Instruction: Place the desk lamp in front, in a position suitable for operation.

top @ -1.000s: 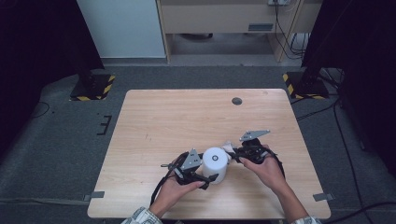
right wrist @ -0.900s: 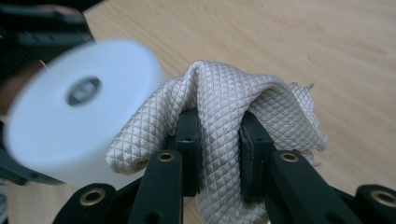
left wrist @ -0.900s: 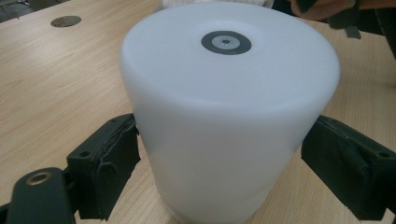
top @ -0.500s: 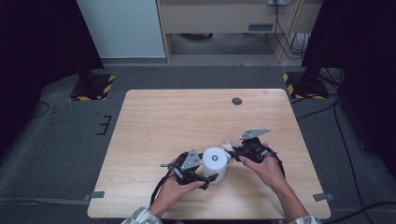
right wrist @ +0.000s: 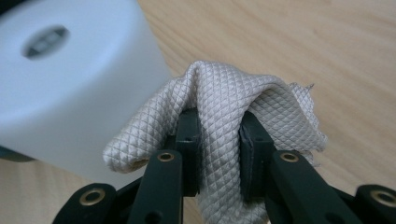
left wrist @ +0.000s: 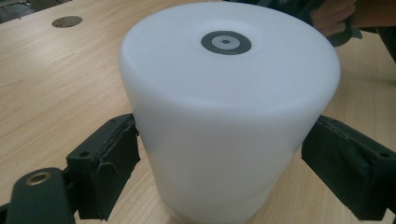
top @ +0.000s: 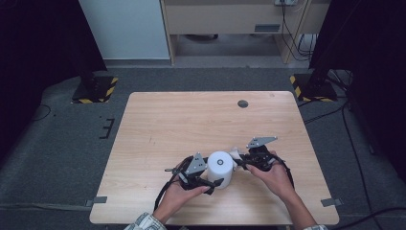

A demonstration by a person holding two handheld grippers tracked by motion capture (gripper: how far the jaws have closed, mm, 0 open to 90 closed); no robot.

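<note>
A: Evidently the white cylindrical container [top: 220,168] is being steadied upright on the wooden surface [top: 191,120], near its front edge, by the left gripper [top: 213,181], whose jaws are being spread wide against its sides.

B: And a quilted grey cloth [right wrist: 224,126] is being pinched in the narrow jaws of the right gripper [right wrist: 218,144], just beside the container, probably so its wall can be wiped.

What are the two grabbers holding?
Left gripper clamps the white cylinder by its lower sides; right gripper pinches a fold of the cloth.
</note>
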